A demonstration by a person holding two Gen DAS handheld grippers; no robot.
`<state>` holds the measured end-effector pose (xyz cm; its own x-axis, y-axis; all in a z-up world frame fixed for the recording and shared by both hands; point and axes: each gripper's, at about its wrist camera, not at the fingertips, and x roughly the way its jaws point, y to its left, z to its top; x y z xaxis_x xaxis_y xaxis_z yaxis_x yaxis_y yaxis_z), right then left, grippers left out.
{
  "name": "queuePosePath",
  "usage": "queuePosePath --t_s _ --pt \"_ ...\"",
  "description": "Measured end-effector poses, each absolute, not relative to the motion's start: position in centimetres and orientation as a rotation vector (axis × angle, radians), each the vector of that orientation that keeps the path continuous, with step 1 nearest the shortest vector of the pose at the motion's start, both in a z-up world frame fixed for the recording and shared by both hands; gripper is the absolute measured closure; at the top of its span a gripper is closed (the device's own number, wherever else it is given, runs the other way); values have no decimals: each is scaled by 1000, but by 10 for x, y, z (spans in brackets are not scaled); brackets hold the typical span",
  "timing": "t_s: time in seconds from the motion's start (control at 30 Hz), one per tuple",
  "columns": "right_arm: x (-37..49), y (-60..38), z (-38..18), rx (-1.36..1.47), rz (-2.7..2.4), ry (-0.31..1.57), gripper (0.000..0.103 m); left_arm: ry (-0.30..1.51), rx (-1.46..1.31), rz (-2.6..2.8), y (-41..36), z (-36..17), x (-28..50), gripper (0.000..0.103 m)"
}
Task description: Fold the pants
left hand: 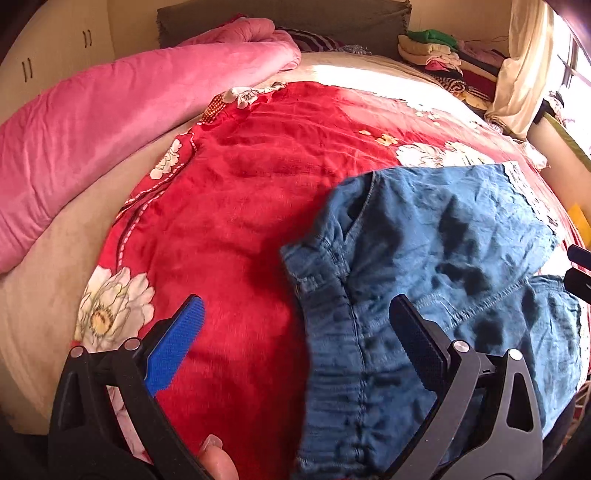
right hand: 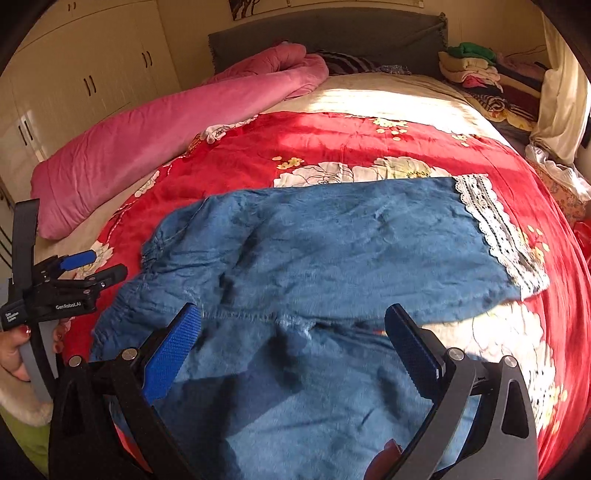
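Note:
Blue denim pants [right hand: 332, 251] lie spread on the red floral blanket [right hand: 332, 147], with the gathered waistband [right hand: 155, 251] at the left. One leg runs right to a white lace hem [right hand: 491, 229]; the other leg comes toward the camera. My right gripper [right hand: 295, 332] is open just above the crotch seam, with nothing between its fingers. My left gripper [left hand: 295, 321] is open beside the waistband [left hand: 317, 280], its right finger over the denim [left hand: 461, 240], holding nothing. In the right wrist view the left gripper [right hand: 92, 269] shows at the pants' left edge, held by a hand.
A rolled pink quilt [right hand: 155, 136] lies along the left side of the bed. Folded clothes [right hand: 476, 66] are stacked by the grey headboard [right hand: 332, 33] at the back right. Wardrobe doors [right hand: 81, 81] stand to the left, and a pale curtain [right hand: 561, 92] hangs at the right.

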<state>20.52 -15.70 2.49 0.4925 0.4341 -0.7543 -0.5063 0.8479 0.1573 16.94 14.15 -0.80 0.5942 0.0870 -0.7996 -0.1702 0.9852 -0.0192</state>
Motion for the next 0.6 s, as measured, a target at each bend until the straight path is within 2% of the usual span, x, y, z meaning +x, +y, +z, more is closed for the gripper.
queuePosePath --t_s 0.17,0.23,0.3,0.33,0.43,0.47,0.53,0.6 --pt "252 -136 21 -178 576 905 4 968 -74 106 152 -27 214 9" --pt "265 -129 21 -204 592 903 4 976 -89 84 156 -36 228 14" --pt "279 -121 22 -234 604 899 4 999 -94 61 155 -47 238 32" --pt "285 -117 22 -247 613 902 4 1009 -109 35 154 -51 241 36" --pt "305 -103 18 -300 646 913 4 995 -138 -15 155 -56 248 58" --pt "312 -98 15 -323 649 920 4 984 -147 -32 156 -55 248 74" --pt "323 -89 7 -368 659 931 4 967 -183 -76 160 -54 248 89" --pt "334 -77 -2 -430 673 939 4 961 -209 -107 163 -54 249 92"
